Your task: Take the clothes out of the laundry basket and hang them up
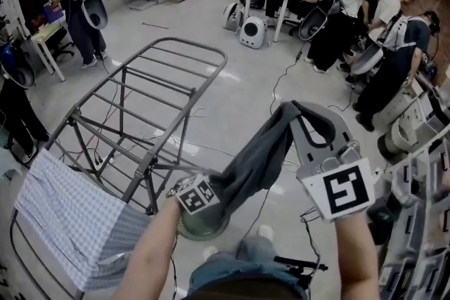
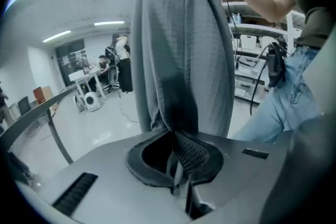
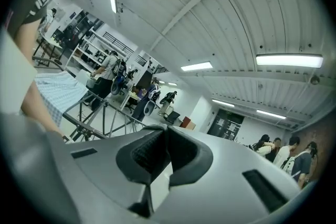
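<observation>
Grey garment (image 1: 261, 157) runs as a twisted band between your two tools. It is held up in the air over the floor (image 1: 232, 91), just right of the drying rack (image 1: 165, 70). Head view gives the whole span. The upper end is bunched over the tips of your right gripper (image 1: 302, 116), and the lower end goes into your left gripper (image 1: 214, 187) beside its marker cube (image 1: 199, 194). Left gripper view adds what the head view cannot: the jaws are pressed together on a pinch of the cloth. The rest rises straight up from them in long vertical folds toward your right tool overhead. Right gripper view looks away from the hang and shows the ceiling (image 3: 226, 13), the rack and the checked cloth (image 3: 55, 86) draped on it. Its jaws are pressed together. The dark sliver between the pads is probably the garment's edge, though that view is too tight to be sure. Fabric is mid-grey, thin and fine-ribbed, darker where it gathers at the left pinch. Right end sits higher than the left.
</observation>
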`<act>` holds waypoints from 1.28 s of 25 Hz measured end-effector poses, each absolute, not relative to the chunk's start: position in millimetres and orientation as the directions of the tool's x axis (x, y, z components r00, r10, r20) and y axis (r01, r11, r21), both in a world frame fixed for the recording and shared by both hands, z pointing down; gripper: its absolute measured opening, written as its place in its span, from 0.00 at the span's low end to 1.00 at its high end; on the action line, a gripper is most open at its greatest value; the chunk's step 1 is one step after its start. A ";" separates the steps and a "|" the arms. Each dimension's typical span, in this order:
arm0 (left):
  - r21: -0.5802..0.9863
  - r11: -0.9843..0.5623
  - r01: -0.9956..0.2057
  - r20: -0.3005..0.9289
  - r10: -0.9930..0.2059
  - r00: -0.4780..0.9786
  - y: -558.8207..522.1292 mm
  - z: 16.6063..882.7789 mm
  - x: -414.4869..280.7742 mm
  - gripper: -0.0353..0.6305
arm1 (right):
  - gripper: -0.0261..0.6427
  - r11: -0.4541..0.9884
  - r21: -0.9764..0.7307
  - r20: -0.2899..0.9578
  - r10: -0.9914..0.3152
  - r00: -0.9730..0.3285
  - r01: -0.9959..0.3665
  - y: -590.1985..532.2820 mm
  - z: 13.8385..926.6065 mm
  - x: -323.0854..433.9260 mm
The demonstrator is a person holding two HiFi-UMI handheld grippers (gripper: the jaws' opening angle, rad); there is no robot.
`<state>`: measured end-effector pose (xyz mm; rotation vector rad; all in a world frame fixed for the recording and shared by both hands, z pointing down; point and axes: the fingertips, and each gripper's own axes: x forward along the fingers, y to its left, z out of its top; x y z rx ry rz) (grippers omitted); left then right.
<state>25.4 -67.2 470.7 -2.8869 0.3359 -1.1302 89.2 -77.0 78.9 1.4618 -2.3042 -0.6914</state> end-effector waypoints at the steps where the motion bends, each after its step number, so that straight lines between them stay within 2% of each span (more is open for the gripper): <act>1: -0.106 -0.965 -0.241 0.650 -0.250 0.717 -71.5 465.3 24.0 0.06 | 0.05 0.343 0.560 0.013 -0.914 -0.406 -0.754 -79.9 78.6 100.0; 4: -0.144 -0.899 -0.413 0.611 -0.409 0.678 -90.0 444.1 5.6 0.06 | 0.05 0.312 0.535 0.001 -0.930 -0.369 -0.785 -92.6 78.9 137.4; 8: -0.198 -0.781 -0.593 0.592 -0.577 0.562 -104.8 406.3 -19.7 0.06 | 0.05 0.322 0.526 -0.005 -0.924 -0.381 -0.787 -113.5 80.0 189.4; 12: -0.335 -0.573 -0.748 0.542 -0.767 0.345 -117.3 355.0 -44.9 0.06 | 0.05 0.365 0.510 0.017 -0.909 -0.416 -0.779 -137.6 90.2 227.9; 14: -0.444 -0.435 -0.783 0.487 -0.851 0.196 -121.1 323.3 -62.4 0.06 | 0.05 0.388 0.507 0.022 -0.899 -0.438 -0.770 -150.3 93.0 238.4; 18: -0.632 -0.193 -0.750 0.350 -0.935 -0.054 -134.3 246.8 -69.6 0.06 | 0.05 0.431 0.499 0.018 -0.873 -0.488 -0.752 -183.5 78.5 269.6; 23: -0.724 0.046 -0.689 0.204 -0.939 -0.277 -126.0 178.0 -62.5 0.06 | 0.05 0.501 0.522 0.028 -0.819 -0.573 -0.690 -221.0 78.2 298.7; 28: -0.767 0.223 -0.601 0.067 -0.905 -0.421 -113.6 122.2 -50.6 0.06 | 0.05 0.507 0.545 -0.006 -0.793 -0.609 -0.667 -247.4 67.3 308.4; 32: -0.778 0.294 -0.555 0.008 -0.879 -0.477 -100.8 102.1 -49.5 0.06 | 0.05 0.492 0.557 -0.027 -0.794 -0.607 -0.669 -260.1 65.8 302.7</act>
